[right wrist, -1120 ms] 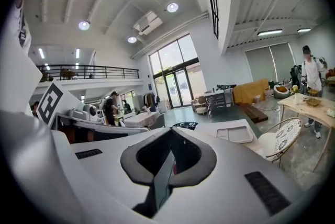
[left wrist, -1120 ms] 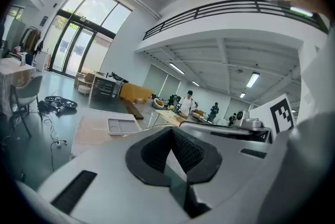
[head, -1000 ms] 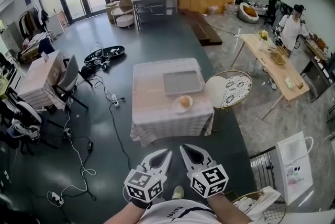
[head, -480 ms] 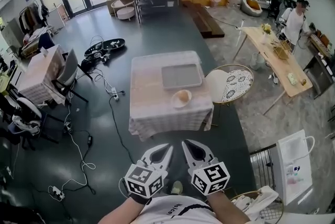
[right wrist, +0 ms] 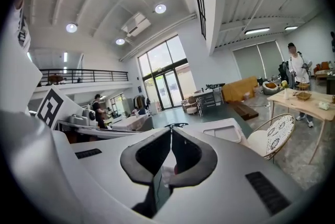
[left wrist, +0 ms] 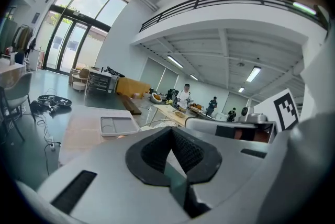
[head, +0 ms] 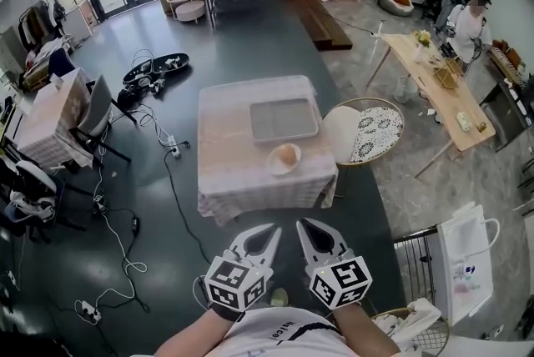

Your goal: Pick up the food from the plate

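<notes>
Square table (head: 229,180), draped in a pale tablecloth (head: 225,130) that hangs down over every visible edge. Two things lie directly on the cloth, both on the right half as seen from the head view. Grey rectangular tray (head: 284,119), flat, set toward the far right corner, long side across. White round plate (head: 284,159), just beside the tray's near edge and not touching it, close to the table's front edge. Left half of the cloth bare.
</notes>
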Motion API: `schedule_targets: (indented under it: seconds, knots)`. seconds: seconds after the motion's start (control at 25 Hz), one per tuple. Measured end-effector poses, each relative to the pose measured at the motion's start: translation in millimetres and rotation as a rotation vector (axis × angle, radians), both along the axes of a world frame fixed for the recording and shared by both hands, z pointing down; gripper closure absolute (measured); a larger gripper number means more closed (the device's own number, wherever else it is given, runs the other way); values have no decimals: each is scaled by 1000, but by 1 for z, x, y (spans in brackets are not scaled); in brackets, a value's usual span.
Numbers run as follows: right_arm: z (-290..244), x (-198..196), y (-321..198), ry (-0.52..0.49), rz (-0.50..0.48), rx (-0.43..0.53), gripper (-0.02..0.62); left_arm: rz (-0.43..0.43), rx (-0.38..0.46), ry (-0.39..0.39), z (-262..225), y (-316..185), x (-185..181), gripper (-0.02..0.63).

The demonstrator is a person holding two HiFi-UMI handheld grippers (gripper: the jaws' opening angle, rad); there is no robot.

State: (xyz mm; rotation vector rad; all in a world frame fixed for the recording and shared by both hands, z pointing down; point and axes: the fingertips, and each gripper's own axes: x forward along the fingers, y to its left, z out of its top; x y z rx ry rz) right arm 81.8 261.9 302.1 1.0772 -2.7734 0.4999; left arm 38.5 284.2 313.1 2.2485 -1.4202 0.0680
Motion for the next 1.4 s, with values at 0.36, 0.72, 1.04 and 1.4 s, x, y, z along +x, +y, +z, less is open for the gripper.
schedule_targets:
  seconds: [0.36,0.72,1.04,1.4]
  knots:
    - [19,-19,-85,33,101,-32,578,106,-25,-36,29,-87,-21,600]
    - [33,-43,-161,67,205,-59,578,204,-40,-91,65,-171,-49,600]
    - [47,-38,-201,47,253,-95,578,304,-65,-140,103,-215,-47,600]
    - [77,-44,-263,-15,194,-140,578,429,-97,-209,144,-263,-35,600]
